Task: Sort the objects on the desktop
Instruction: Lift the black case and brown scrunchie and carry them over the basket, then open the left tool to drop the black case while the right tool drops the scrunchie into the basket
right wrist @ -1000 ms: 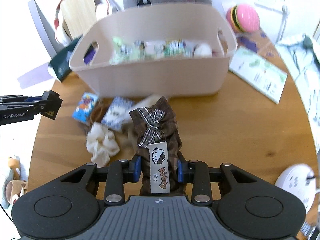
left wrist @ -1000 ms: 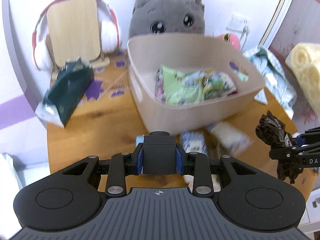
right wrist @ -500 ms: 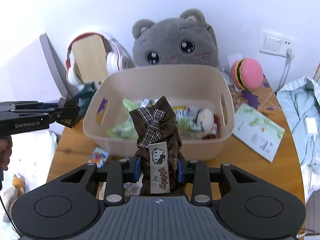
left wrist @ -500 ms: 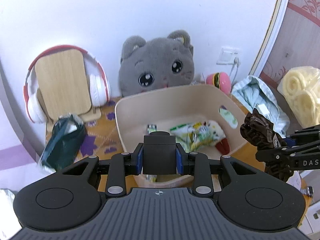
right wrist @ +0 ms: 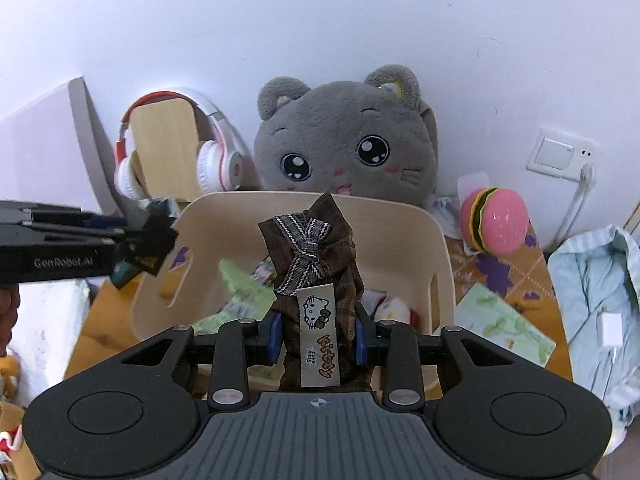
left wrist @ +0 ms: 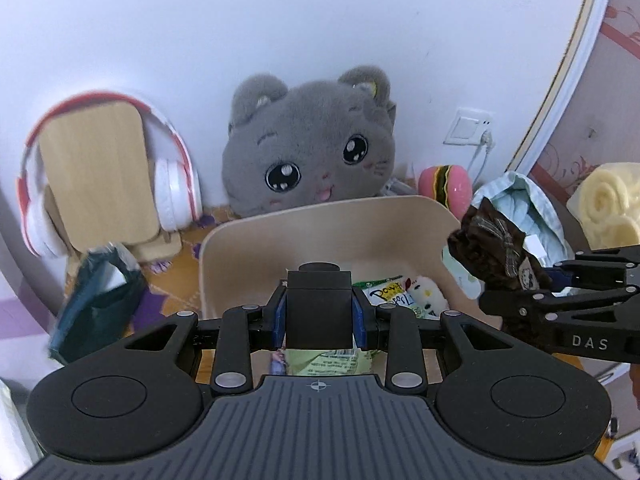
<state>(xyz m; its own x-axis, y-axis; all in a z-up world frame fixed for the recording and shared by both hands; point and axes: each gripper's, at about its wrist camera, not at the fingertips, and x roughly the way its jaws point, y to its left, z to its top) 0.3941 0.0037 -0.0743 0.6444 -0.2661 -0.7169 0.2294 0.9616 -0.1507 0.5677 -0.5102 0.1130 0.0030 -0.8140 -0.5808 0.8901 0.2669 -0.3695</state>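
Note:
My left gripper [left wrist: 319,322] is shut on a small black box [left wrist: 319,304], held above the near side of the beige bin [left wrist: 320,224]. In the right wrist view the same gripper [right wrist: 150,236] comes in from the left with the black box [right wrist: 154,242] over the bin's left rim. My right gripper [right wrist: 319,338] is shut on a brown plaid scrunchie with a bow and a cat label [right wrist: 316,280], above the bin [right wrist: 400,216]. The left wrist view shows that scrunchie [left wrist: 492,256] beside the bin's right wall. Snack packets [left wrist: 390,298] lie inside the bin.
A grey cat plush [right wrist: 348,144] sits behind the bin, against the wall. White-and-red headphones on a wooden stand [left wrist: 100,172] and a dark green pouch [left wrist: 96,304] are at left. A pink burger toy [right wrist: 494,220], a green booklet [right wrist: 500,320] and pale blue cloth [right wrist: 596,292] are at right.
Both grippers rose from the tabletop and moved forward over the bin, each keeping its object. The loose items on the table in front of the bin dropped out of view.

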